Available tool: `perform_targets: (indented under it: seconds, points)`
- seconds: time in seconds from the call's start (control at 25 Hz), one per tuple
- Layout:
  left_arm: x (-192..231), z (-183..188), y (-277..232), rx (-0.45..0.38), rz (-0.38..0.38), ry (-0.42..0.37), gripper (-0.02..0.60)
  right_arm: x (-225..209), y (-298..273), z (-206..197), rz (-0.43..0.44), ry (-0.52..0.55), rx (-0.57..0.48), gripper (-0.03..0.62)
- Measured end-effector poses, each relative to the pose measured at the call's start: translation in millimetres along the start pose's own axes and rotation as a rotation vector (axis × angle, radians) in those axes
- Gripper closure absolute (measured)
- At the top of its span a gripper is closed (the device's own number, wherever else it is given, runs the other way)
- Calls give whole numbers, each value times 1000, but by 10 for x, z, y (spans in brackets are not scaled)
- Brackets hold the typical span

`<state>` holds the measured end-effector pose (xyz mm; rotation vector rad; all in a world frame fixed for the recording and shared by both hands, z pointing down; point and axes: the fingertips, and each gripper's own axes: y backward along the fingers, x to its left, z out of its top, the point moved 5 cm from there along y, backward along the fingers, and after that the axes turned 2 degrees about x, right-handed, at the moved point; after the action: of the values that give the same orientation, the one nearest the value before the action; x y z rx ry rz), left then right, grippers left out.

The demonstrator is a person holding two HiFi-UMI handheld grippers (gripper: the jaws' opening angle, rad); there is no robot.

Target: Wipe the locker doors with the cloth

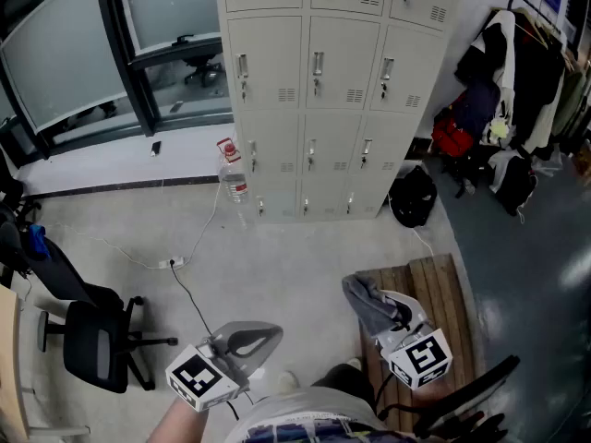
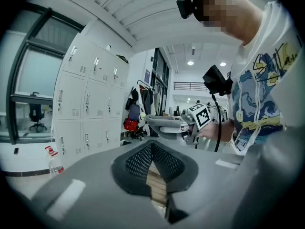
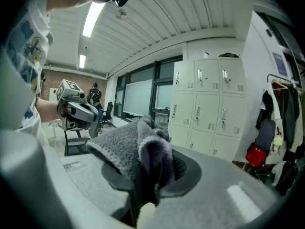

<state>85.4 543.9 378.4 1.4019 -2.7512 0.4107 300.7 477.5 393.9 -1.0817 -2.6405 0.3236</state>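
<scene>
The grey-white lockers (image 1: 314, 90) stand at the far side of the room, also seen in the left gripper view (image 2: 90, 109) and right gripper view (image 3: 209, 109). A grey cloth (image 1: 363, 298) with a purple edge (image 3: 131, 149) is bunched between the jaws of my right gripper (image 1: 380, 310), which is shut on it (image 3: 152, 163). My left gripper (image 1: 245, 341) hangs low at the left with its jaws together and nothing in them (image 2: 152, 149). Both grippers are well short of the lockers, near the person's body.
A water bottle (image 1: 233, 178) stands at the lockers' left foot, and a cable (image 1: 185, 280) runs across the floor. An office chair (image 1: 92, 340) is at the left, a wooden bench (image 1: 443, 289) under the right gripper. Bags (image 1: 413, 197) and a coat rack (image 1: 531, 72) fill the right.
</scene>
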Motion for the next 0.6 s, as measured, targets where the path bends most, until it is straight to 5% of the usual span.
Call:
perform_targets:
  seconds: [0.28,0.6]
  points:
    - [344,-11,21,-18,-31,10,578,13,-354,106,3,16,24,507]
    - [1175,255,-317,-5,-8,5,578,-505,-1407,303,87,19,25,503]
